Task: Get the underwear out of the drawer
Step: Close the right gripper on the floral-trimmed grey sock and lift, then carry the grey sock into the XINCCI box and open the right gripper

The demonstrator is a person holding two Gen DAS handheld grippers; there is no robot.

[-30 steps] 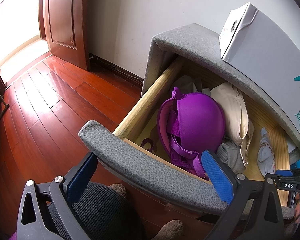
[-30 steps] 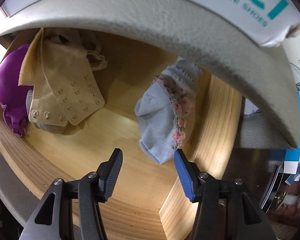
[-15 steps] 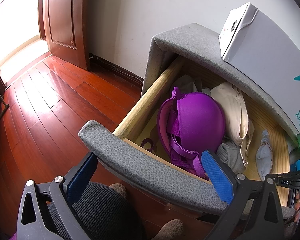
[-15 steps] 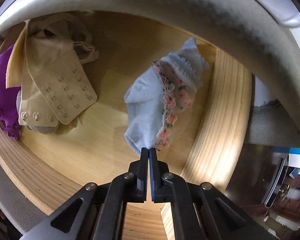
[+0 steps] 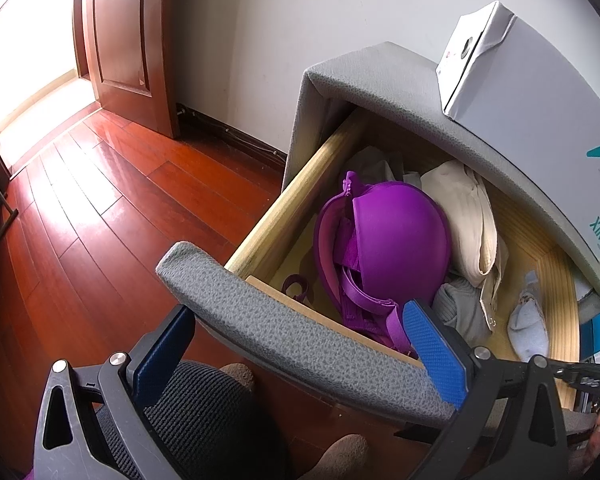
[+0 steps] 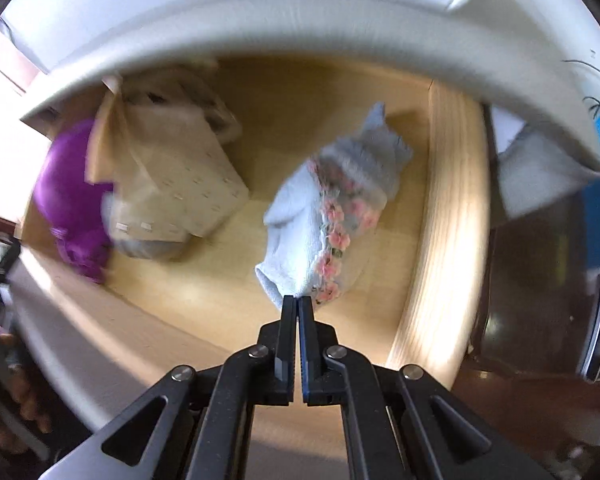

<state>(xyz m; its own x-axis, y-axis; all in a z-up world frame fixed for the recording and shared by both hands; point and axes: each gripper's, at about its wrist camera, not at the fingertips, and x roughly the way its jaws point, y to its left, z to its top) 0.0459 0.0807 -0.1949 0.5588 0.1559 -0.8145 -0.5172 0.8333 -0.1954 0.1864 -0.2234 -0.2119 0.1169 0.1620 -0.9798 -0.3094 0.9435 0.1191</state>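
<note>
The right hand-held gripper has its 2 jaws pressed fully together on the near edge of the pale blue underwear, the piece with pink flower trim. In the right wrist view the cloth hangs from the jaw tips toward 12 o'clock, and the rest of it appears to rest on the wooden floor of the drawer near its side wall at 3 o'clock. The left wrist view shows the same garment at about 4 o'clock, well apart from the purple bra in the middle and the beige bra beside it.

The left hand-held gripper stands wide open, 1 finger on each side of the padded grey drawer front; I cannot tell whether it touches the padding.

Judging from the thin bite, the main risk is the pinch. Only a small fold sits between the jaws, so a quick lift could let the cloth slide out and drop back in. The grey cabinet top overhangs the drawer, and the white shoe box sits on it, so a steep upward pull could drag the cloth or gripper against that edge. The picture is blurred, so how much fabric is caught is unclear.
</note>
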